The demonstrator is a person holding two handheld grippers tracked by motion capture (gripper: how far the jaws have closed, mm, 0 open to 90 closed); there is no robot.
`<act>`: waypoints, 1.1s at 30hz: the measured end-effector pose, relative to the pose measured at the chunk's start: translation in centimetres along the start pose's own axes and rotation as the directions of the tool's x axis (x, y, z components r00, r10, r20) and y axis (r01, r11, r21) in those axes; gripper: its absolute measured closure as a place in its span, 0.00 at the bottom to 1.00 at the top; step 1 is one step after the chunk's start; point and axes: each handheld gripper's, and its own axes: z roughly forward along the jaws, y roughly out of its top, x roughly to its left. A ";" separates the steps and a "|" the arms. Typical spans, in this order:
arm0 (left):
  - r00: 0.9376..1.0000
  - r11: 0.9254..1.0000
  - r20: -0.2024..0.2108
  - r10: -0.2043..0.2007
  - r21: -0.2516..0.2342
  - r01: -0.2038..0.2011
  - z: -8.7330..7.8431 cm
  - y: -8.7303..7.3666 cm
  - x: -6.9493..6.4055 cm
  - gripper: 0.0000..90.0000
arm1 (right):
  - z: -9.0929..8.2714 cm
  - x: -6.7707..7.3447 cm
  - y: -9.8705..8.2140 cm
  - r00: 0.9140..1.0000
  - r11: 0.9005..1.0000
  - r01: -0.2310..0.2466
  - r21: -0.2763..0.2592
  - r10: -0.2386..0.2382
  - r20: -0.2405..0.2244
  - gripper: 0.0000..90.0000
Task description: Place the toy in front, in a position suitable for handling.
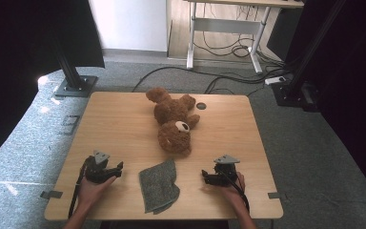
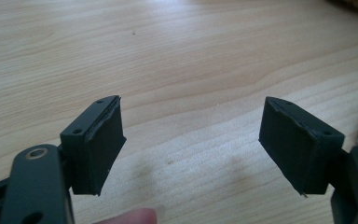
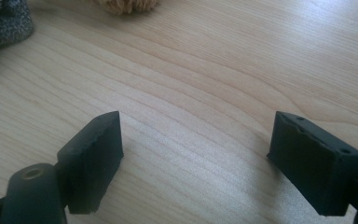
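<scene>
High view looks forward and down over the whole wooden table (image 1: 124, 124); both gripper views sit low and close above the tabletop, each catching the grey cloth (image 3: 4, 21) edge.

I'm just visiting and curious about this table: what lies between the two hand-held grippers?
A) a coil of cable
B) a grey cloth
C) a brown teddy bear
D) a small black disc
B: the grey cloth lies on the table between the left gripper and the right gripper; the teddy bear lies farther back.

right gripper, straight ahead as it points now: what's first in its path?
Probably bare table: the open right gripper has only wood ahead; grey cloth and teddy bear sit off to one side.
</scene>
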 end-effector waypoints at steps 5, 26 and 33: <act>1.000 1.000 0.019 -0.001 -0.009 0.001 -0.3 0.1 -0.2 0.26 | 0.0 0.0 0.1 1.000 1.000 0.001 -0.001 -0.001 -0.001 0.21; 0.998 1.000 0.064 0.016 -0.008 -0.015 -0.8 0.1 -0.9 0.25 | 0.0 0.1 0.1 1.000 1.000 0.020 -0.018 -0.021 -0.023 0.33; 0.993 1.000 0.116 -0.010 -0.021 0.013 -0.9 1.1 -1.6 0.26 | -0.1 -0.5 1.1 1.000 0.999 0.007 -0.052 -0.008 -0.021 0.38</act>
